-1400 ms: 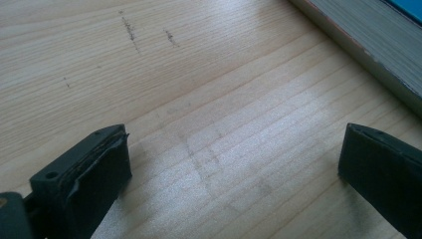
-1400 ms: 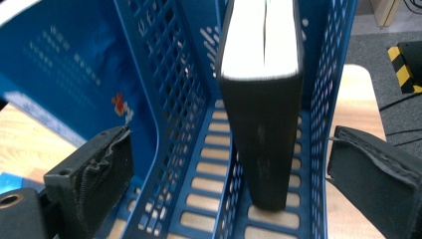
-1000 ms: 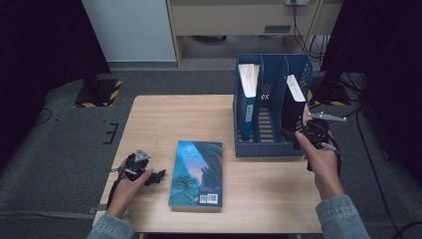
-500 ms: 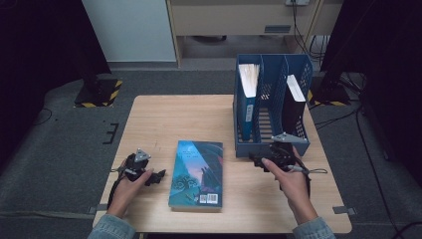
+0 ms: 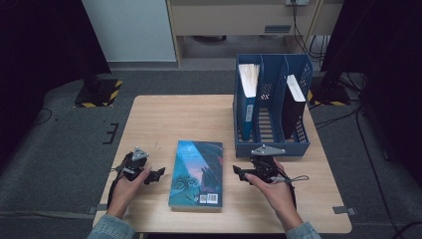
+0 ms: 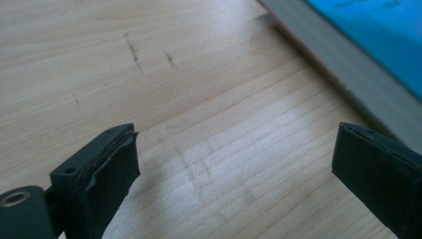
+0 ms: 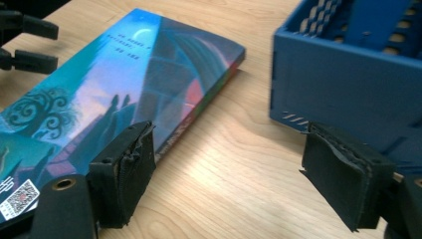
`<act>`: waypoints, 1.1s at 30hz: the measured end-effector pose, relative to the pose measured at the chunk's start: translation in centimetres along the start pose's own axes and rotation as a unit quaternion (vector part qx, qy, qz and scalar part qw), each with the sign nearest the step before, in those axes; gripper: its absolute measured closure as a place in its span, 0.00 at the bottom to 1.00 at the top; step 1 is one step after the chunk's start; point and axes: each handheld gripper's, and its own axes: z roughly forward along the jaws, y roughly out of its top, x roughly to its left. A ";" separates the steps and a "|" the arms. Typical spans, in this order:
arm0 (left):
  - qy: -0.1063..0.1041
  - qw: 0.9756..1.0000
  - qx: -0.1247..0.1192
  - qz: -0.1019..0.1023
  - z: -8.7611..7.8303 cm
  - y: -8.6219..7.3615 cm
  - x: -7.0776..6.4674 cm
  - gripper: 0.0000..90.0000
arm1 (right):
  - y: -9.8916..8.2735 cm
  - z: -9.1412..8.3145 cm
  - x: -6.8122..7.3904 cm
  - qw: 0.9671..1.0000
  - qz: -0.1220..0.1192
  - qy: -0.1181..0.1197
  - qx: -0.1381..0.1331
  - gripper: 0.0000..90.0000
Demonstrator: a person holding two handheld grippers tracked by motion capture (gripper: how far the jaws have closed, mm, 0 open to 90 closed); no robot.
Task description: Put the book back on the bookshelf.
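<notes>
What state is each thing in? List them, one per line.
Book on table: lying flat, cover up, closed, not gripped.
Blue file rack: upright on the table.
Book in left slot: standing upright.
Book in right slot: standing, leaning slightly.
Middle slot: holds nothing.
Left gripper: open, nothing between the jaws.
Right gripper: open, jaws just been closing, bare table between them.

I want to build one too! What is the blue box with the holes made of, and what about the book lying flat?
The blue box looks like moulded plastic: even colour, smooth matt walls, neat rows of slots. The book looks like paper, with a slightly glossy printed cover and a pale page edge. The table looks like light wood, or a wood-look top, going by its grain lines.
</notes>
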 end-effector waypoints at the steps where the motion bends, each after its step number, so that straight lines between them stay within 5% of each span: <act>1: -0.001 1.000 -0.004 0.002 -0.1 0.2 -0.2 0.05 | -0.1 0.2 0.2 1.000 -0.004 -0.002 0.000 0.24; 14: -0.014 0.999 -0.032 0.021 -1.4 1.7 -2.9 0.06 | -0.6 1.2 2.5 0.999 -0.033 0.023 -0.015 0.18; 20: -0.042 0.998 -0.043 0.034 -0.9 2.5 -6.1 0.09 | -1.1 0.9 2.6 0.999 -0.033 0.037 -0.021 0.19; 22: -0.049 0.997 -0.031 0.057 -0.3 2.7 -7.6 0.09 | -1.4 1.3 2.8 0.998 -0.035 0.044 -0.012 0.21; 33: -0.048 0.997 -0.015 0.065 0.7 2.3 -7.9 0.12 | -2.4 4.4 5.8 0.995 -0.064 0.074 0.030 0.23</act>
